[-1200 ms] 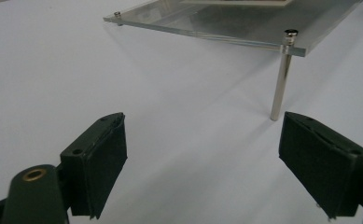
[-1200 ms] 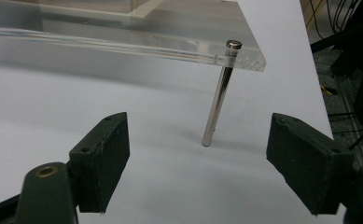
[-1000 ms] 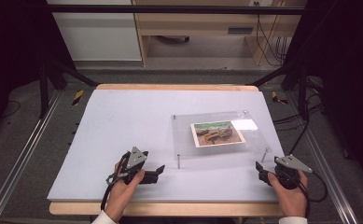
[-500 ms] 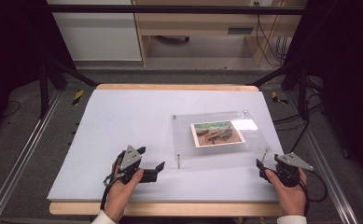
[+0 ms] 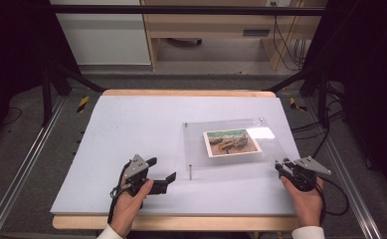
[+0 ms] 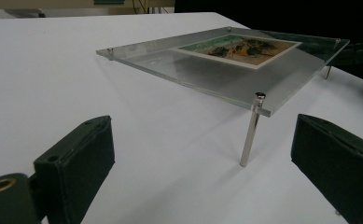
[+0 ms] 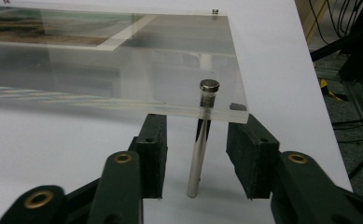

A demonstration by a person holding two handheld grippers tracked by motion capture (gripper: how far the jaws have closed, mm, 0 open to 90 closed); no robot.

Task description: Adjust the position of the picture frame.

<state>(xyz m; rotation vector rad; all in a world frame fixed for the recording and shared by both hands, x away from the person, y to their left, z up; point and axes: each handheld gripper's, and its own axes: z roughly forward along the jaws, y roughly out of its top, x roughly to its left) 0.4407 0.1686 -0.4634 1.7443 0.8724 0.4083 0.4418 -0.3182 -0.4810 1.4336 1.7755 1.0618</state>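
Right gripper (image 7: 198,154) jaws closing around the clear acrylic picture plate's (image 5: 231,157) near-right metal leg (image 7: 198,149), not yet pinching; left gripper (image 5: 162,175) jaws spread wide on the white worktop (image 5: 131,124). Next: squeeze gently.

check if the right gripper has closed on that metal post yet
Not yet. The right gripper has just been closing, but gaps show between both pads and the metal post under the acrylic plate.

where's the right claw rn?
High view: right claw at the acrylic frame's near right corner. Its own view shows the metal post between its jaws, untouched.
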